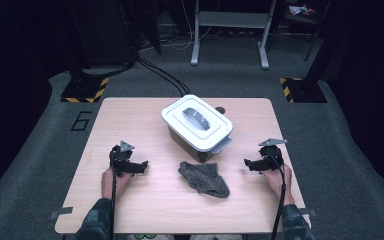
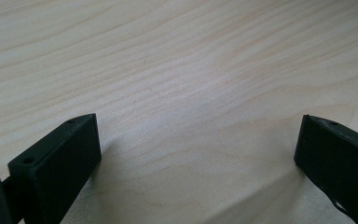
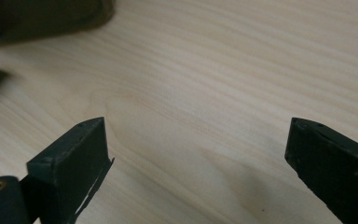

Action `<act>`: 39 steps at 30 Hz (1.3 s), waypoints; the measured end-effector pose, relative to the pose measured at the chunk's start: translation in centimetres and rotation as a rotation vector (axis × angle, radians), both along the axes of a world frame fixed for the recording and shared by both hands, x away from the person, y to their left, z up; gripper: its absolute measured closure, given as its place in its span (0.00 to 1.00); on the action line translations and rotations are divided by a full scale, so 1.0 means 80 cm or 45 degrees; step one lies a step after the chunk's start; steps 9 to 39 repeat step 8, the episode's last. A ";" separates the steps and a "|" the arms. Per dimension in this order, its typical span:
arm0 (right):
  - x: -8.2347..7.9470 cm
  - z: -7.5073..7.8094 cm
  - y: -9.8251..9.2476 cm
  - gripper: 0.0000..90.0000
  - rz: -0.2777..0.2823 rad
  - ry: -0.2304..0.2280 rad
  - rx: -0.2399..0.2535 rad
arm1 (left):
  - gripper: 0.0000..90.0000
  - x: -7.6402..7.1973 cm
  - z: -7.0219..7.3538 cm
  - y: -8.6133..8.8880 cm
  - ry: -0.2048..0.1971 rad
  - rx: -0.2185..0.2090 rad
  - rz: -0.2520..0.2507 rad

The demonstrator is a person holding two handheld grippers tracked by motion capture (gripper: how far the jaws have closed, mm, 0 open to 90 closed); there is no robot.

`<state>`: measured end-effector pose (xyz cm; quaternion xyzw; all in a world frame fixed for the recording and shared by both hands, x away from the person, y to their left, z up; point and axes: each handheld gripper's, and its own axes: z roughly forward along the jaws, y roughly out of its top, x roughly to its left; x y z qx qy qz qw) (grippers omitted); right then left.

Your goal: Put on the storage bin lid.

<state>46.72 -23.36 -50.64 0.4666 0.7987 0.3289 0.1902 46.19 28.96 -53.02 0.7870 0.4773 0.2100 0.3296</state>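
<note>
We count one white lidded box (image 1: 197, 123) and one grey cloth (image 1: 204, 178) on the table (image 1: 130, 210). Our left gripper (image 1: 141, 167) and right gripper (image 1: 249, 164) both gape wide, holding nothing.

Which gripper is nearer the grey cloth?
Left, narrowly. The left gripper sits just left of the grey cloth; the right gripper sits to the cloth's right, slightly farther. Both open on bare table.

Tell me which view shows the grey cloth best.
The high view: the whole grey cloth lies crumpled on the table in front of the white lidded box. The right gripper view catches just a grey corner at its left edge; the left gripper view faces bare wood.
</note>
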 end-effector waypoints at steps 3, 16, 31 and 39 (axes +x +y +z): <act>-0.003 -0.009 0.007 0.04 -0.011 -0.001 -0.026 | 0.00 0.000 0.000 0.000 0.000 0.000 0.000; 0.000 -0.022 0.010 0.00 0.031 0.048 -0.025 | 0.00 0.000 0.000 0.000 0.000 -0.001 0.000; 0.000 -0.022 0.010 0.00 0.031 0.048 -0.025 | 0.00 0.000 0.000 0.000 0.000 -0.001 0.000; 0.000 -0.022 0.010 0.00 0.031 0.048 -0.025 | 0.00 0.000 0.000 0.000 0.000 -0.001 0.000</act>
